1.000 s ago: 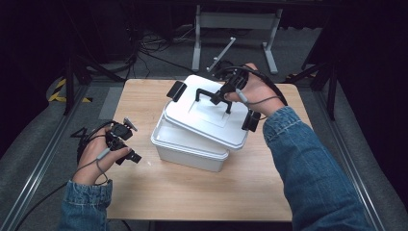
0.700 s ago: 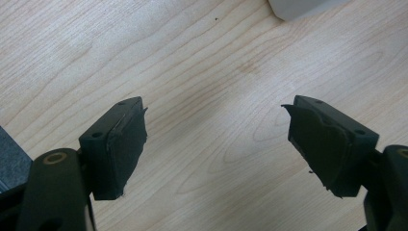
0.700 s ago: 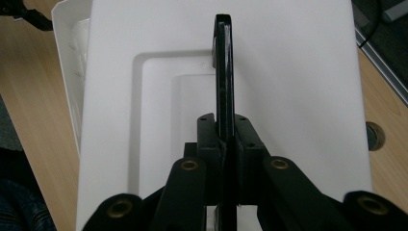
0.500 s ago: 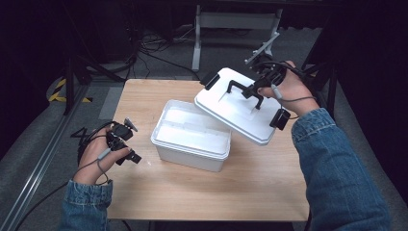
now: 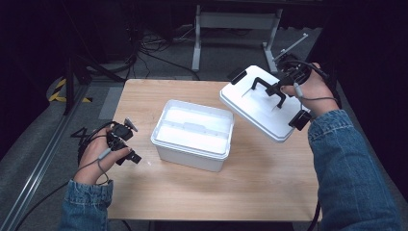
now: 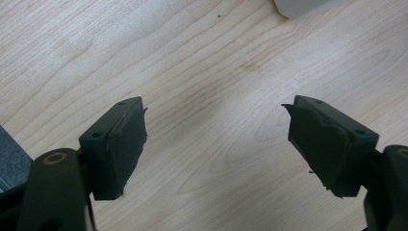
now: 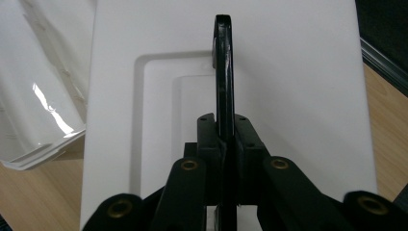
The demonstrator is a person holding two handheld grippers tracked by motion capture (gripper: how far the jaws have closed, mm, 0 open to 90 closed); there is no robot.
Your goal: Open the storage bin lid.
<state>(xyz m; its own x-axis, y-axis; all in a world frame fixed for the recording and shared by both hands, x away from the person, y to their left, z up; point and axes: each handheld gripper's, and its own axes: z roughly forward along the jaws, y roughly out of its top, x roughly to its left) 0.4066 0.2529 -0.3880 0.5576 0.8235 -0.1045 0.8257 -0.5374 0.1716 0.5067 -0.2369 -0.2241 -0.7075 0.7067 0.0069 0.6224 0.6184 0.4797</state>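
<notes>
Right gripper point(image 5: 281, 86) clamps the black handle point(image 7: 223, 72) of the white rectangular plastic lid point(image 5: 262, 110), tilted, right of the open white plastic box point(image 5: 192, 134). Your left gripper point(image 6: 216, 144) gapes idle over bare wooden table point(image 5: 192, 192). Free table lies beneath the lid.

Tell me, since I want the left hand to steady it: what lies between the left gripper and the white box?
Bare wooden table: in the high view nothing lies between the left gripper and the white box.
</notes>
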